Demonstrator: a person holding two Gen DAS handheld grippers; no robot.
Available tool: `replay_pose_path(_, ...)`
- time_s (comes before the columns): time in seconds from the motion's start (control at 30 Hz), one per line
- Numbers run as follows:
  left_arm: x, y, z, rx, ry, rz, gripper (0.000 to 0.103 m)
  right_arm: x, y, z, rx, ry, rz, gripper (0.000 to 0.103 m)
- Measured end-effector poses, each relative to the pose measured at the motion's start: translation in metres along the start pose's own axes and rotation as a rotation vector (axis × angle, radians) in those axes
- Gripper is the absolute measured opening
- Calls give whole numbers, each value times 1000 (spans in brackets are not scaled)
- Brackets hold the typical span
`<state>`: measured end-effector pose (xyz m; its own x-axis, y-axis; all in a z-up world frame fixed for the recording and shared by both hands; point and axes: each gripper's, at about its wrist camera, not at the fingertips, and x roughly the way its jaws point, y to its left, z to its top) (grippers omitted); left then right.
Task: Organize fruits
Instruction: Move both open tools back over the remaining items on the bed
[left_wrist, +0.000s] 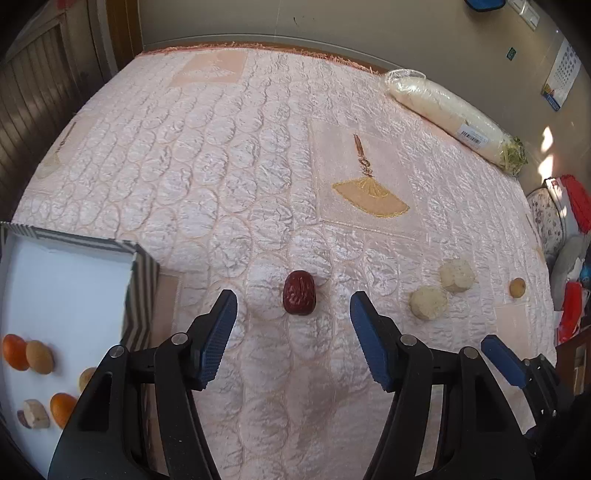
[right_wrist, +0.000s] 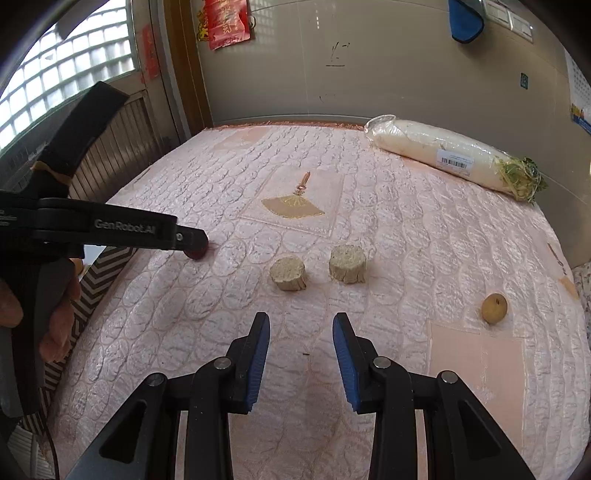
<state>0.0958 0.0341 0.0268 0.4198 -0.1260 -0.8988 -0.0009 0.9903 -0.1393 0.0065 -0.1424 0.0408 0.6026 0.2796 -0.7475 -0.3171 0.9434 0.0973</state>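
Spread wide, the left gripper (left_wrist: 293, 317) has both blue pads apart, with the red date (left_wrist: 299, 297) lying on the quilted cloth (left_wrist: 221, 166) just ahead of and between its fingertips, untouched. Left of those fingers sits the striped box (left_wrist: 142, 273), holding orange and tan fruits. Ahead of the right gripper (right_wrist: 300, 334), whose fingers are also parted and hold nothing, lie two pale cut chunks (right_wrist: 288, 273); right of them rests a small tan fruit (right_wrist: 494, 308).

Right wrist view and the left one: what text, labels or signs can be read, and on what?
"GenRobot.AI": side of the left tongs.
Barcode label on the wrapped radish: too small to read.
Red wall hanging: characters blurred.
Wall calendar: unreadable.
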Motion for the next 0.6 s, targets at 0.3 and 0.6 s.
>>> replay_pose_path(0.3,14,-5,4,48,-3,51,25,16,2,8,-8,9,17,34)
replay_pose_path(0.6,1,5,1,28,-27,57,20,37,7,19,-27,16,27,34)
